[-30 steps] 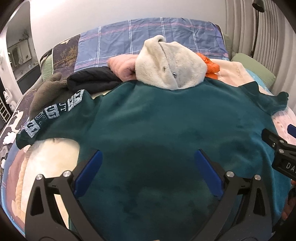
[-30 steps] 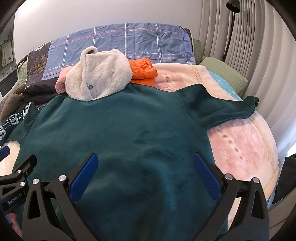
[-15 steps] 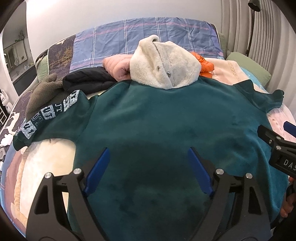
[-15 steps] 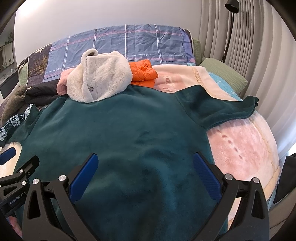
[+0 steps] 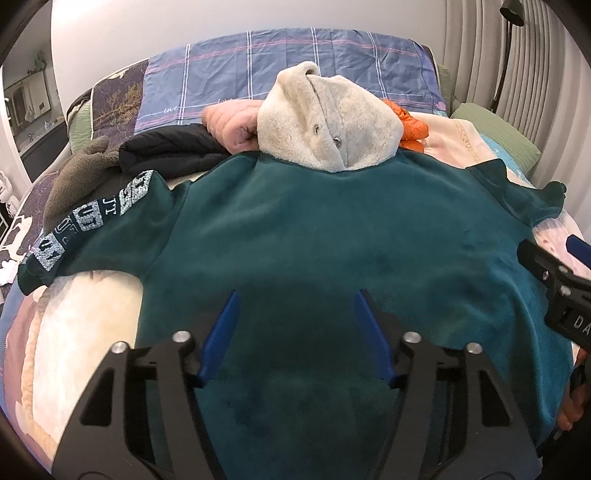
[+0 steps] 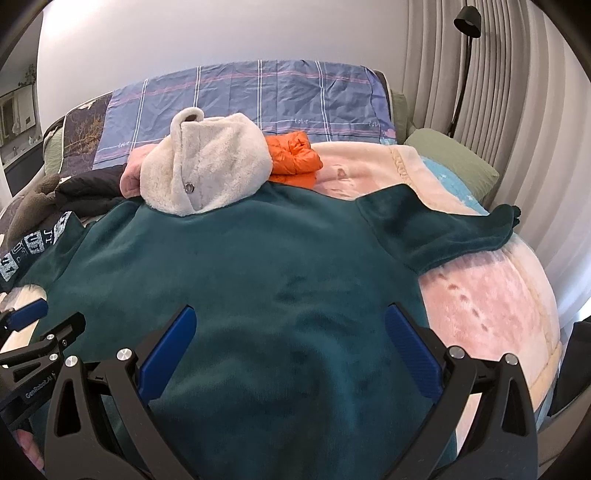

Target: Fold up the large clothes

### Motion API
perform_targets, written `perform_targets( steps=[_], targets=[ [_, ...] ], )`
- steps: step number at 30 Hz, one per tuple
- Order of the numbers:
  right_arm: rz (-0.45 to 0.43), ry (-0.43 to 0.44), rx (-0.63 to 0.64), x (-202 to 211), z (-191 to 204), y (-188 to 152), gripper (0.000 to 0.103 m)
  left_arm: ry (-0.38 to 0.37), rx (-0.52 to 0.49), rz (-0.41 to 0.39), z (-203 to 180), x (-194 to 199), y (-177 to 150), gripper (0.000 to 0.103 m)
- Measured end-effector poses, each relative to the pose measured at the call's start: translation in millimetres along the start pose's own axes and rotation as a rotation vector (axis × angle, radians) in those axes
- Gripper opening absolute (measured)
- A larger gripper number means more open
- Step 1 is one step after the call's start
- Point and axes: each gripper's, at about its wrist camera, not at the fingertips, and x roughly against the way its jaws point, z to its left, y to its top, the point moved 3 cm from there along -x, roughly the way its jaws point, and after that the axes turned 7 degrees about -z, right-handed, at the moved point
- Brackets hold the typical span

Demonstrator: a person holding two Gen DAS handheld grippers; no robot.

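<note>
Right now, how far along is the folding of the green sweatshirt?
Done: the green sweatshirt lies spread flat on the bed, both sleeves out to the sides, the printed sleeve included. In hand: nothing; the left gripper and right gripper are open above its lower half, neither gripping fabric. Left: every fold, since no sleeve is turned in. The cream fleece overlaps the sweatshirt's far edge.

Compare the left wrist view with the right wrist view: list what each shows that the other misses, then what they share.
Only the left wrist view shows the whole printed sleeve down to its cuff. Only the right wrist view shows the whole lamp head and the orange jacket mostly uncovered. Both show the green sweatshirt spread flat, the cream fleece at its collar, and both grippers open above the near part of the sweatshirt: left gripper, right gripper.
</note>
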Motion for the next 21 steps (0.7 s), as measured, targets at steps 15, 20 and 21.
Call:
perform_targets(
  steps=[15, 20, 21],
  targets=[
    [-0.035, 0.193, 0.066, -104.3, 38.6, 157.3, 0.04, 0.065, 0.006, -0.121, 38.2, -29.6, 110.7, 0.052],
    [0.014, 0.219, 0.155, -165.7, 97.1, 201.9, 0.057, 0.082, 0.007, -0.109, 52.1, -49.0, 119.0, 0.054],
    [0.026, 0.214, 0.17, -176.4, 107.2, 206.8, 0.057, 0.086, 0.008, -0.099, 55.9, -54.7, 118.5, 0.055]
  ],
)
